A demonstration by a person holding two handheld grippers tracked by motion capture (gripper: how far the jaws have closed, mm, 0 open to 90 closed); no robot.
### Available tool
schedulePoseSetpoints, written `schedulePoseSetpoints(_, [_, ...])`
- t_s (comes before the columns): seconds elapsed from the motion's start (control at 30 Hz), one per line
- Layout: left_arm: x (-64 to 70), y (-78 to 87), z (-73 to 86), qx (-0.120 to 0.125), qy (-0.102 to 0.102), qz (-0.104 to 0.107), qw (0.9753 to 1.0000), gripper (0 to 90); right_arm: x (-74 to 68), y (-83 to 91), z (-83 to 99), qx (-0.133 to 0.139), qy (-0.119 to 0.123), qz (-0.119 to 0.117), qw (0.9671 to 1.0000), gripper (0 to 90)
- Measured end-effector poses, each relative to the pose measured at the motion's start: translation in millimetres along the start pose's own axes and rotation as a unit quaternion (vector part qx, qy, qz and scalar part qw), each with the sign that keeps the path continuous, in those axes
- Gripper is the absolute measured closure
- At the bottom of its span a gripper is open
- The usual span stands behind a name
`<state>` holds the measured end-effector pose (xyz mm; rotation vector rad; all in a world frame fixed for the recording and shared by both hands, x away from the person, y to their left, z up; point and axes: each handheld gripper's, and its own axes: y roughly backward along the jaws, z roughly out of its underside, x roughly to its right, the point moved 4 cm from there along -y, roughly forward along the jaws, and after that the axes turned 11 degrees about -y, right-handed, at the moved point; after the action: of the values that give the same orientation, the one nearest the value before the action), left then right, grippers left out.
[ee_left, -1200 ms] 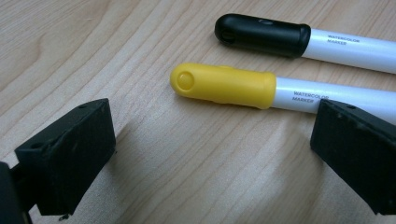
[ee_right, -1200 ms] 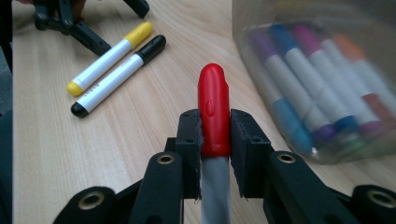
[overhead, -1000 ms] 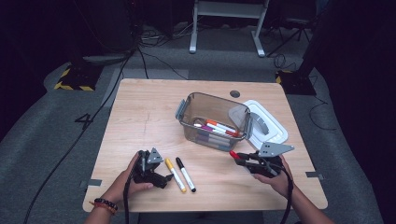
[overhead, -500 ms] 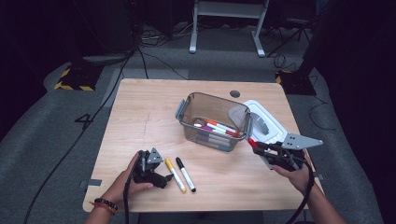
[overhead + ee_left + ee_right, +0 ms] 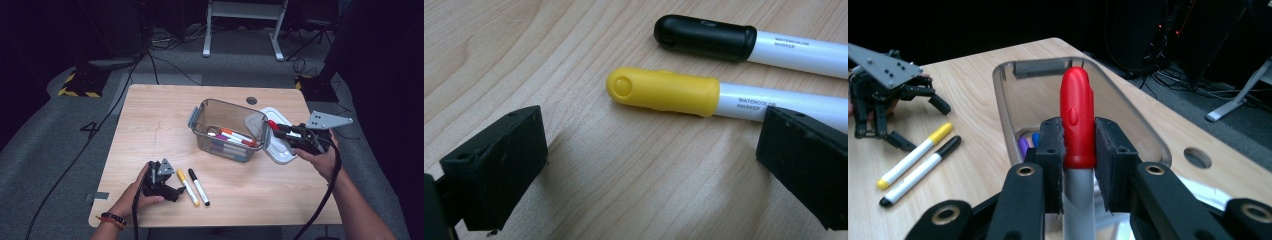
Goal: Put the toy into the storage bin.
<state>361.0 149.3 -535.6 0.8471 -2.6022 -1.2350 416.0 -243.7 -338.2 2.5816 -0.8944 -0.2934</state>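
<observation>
My right gripper (image 5: pixel 278 129) is shut on a red-capped marker (image 5: pixel 1077 116), held just right of the clear plastic bin (image 5: pixel 201 116) and pointing at it. The bin (image 5: pixel 1007 85) holds several markers (image 5: pixel 235 137). A yellow-capped marker (image 5: pixel 187 187) and a black-capped marker (image 5: pixel 198 186) lie side by side on the table near its front edge. My left gripper (image 5: pixel 176 193) rests open on the table just left of them. In the left gripper view the yellow cap (image 5: pixel 663 92) lies between and ahead of the spread jaws, with the black cap (image 5: pixel 704 37) beyond it.
The bin's white lid (image 5: pixel 278 145) lies flat on the table to the right of the bin, under my right gripper. A round cable hole (image 5: pixel 251 100) sits in the wooden table (image 5: pixel 150 130) behind the bin. Cables and equipment legs stand on the floor beyond.
My right gripper has carried the red-capped marker from the table's front right up and back to the bin's right side. The left gripper has stayed put.
</observation>
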Motion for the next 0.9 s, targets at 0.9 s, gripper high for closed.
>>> schedulePoseSetpoints(0.9, [0.0,0.0,0.0,0.000,0.000,0.000,1.0000,0.3,-17.4,-120.2,-38.9,-0.124,0.020,-0.037,0.9914,74.6])
